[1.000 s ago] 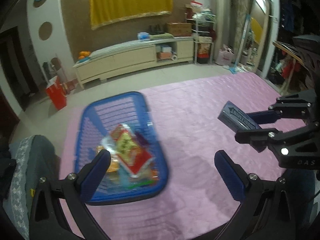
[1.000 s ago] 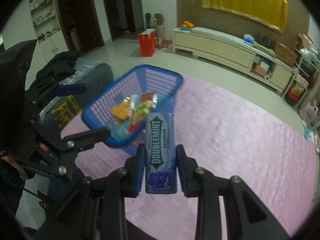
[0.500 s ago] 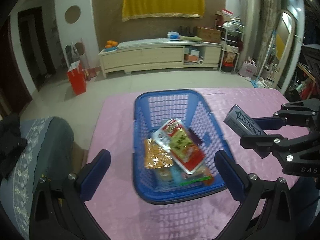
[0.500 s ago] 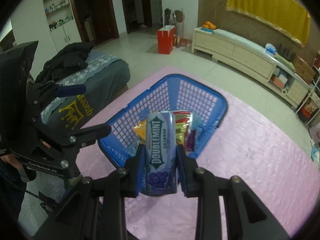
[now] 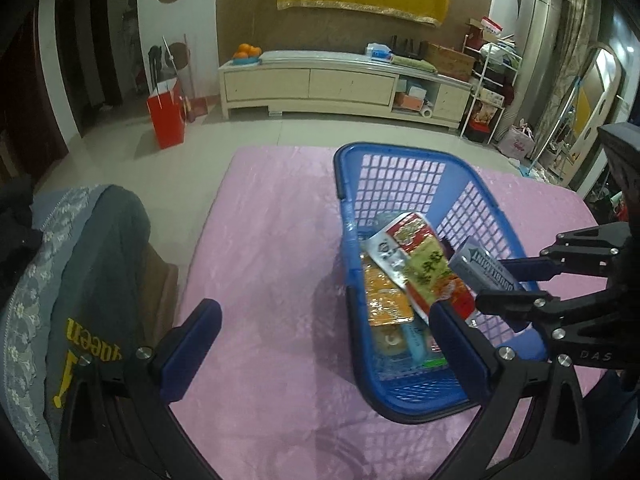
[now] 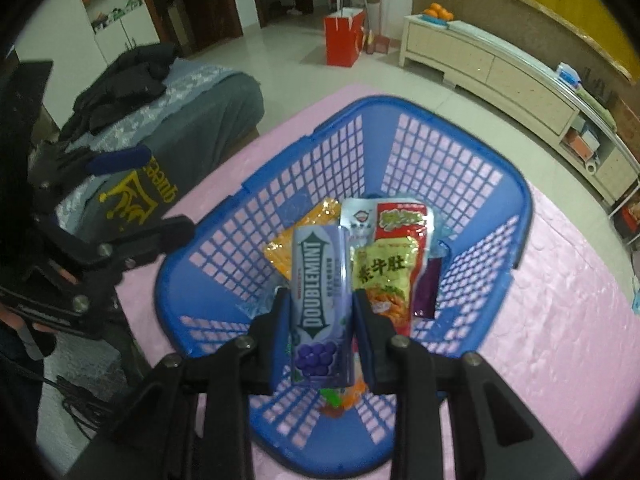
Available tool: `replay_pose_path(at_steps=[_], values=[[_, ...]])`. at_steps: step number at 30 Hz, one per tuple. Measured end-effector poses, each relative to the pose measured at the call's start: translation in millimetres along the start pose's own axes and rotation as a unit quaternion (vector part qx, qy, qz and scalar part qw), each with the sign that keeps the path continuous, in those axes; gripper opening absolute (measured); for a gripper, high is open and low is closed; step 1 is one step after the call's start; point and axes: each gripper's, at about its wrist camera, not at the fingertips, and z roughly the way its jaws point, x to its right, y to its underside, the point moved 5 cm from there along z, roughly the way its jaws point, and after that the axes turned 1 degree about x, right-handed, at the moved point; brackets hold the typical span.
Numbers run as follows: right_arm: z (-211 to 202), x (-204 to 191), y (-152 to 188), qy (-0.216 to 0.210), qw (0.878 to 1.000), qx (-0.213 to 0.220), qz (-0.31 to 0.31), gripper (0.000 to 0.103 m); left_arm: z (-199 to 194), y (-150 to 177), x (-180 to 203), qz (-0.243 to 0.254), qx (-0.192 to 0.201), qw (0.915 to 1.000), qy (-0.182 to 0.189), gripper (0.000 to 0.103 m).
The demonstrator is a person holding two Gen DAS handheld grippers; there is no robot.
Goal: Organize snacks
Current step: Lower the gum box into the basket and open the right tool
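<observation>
A blue plastic basket (image 5: pixel 400 150) (image 6: pixel 400 102) stands on the pink tablecloth (image 5: pixel 272 240). It holds several snack packets, among them a red and yellow pouch (image 6: pixel 386 272) (image 5: pixel 424 256), an orange packet (image 5: pixel 384 300) and a purple one (image 6: pixel 426 292). My right gripper (image 6: pixel 320 296) (image 5: pixel 500 280) is shut on a purple Doublemint gum pack (image 6: pixel 320 248) (image 5: pixel 480 268), held above the basket's inside. My left gripper (image 5: pixel 322 316) (image 6: pixel 148 196) is open, straddling the basket's left wall, with nothing gripped.
A grey-covered seat with a black jacket (image 6: pixel 132 76) stands just left of the table. Beyond the table's far edge are tiled floor, a red bag (image 5: pixel 166 120) and a long cream cabinet (image 5: pixel 320 84). Pink cloth lies bare left of the basket.
My right gripper has carried the gum pack forward and down, from short of the basket to over its contents. My left gripper has swung left, so the basket now sits at its right finger.
</observation>
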Motion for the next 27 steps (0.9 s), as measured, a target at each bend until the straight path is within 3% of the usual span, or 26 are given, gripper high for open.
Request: replay_pose_path(at_steps=[12, 17, 18, 19, 21, 27], values=[[42.6, -2.8, -2.0, -0.015, 0.998, -0.053, 0.006, 0.035, 17.1, 6.5, -20.2, -0.025, -0.011, 0.9996, 0.007, 0.103], [46.7, -2.7, -3.8, -0.017, 0.998, -0.050, 0.013, 0.037, 16.7, 11.7, -21.4, -0.028, -0.013, 0.9995, 0.010, 0.103], [45.4, -2.0, -3.5, -0.019, 0.999, -0.048, 0.014, 0.045, 16.9, 10.7, -22.9, -0.027, -0.013, 0.9995, 0.010, 0.103], [43.1, -1.1, -2.8, -0.023, 0.999, -0.046, 0.017, 0.063, 16.5, 11.2, -23.3, -0.027, -0.014, 0.9995, 0.011, 0.103], [34.5, 3.1, -0.8, -0.026, 0.999, -0.035, 0.021, 0.072, 14.4, 11.4, -22.9, -0.026, -0.014, 0.9995, 0.011, 0.103], [-3.7, 20.5, 11.1, -0.003, 0.999, 0.006, 0.044, 0.073, 4.6, 8.6, -13.5, -0.023, -0.009, 0.9995, 0.018, 0.103]])
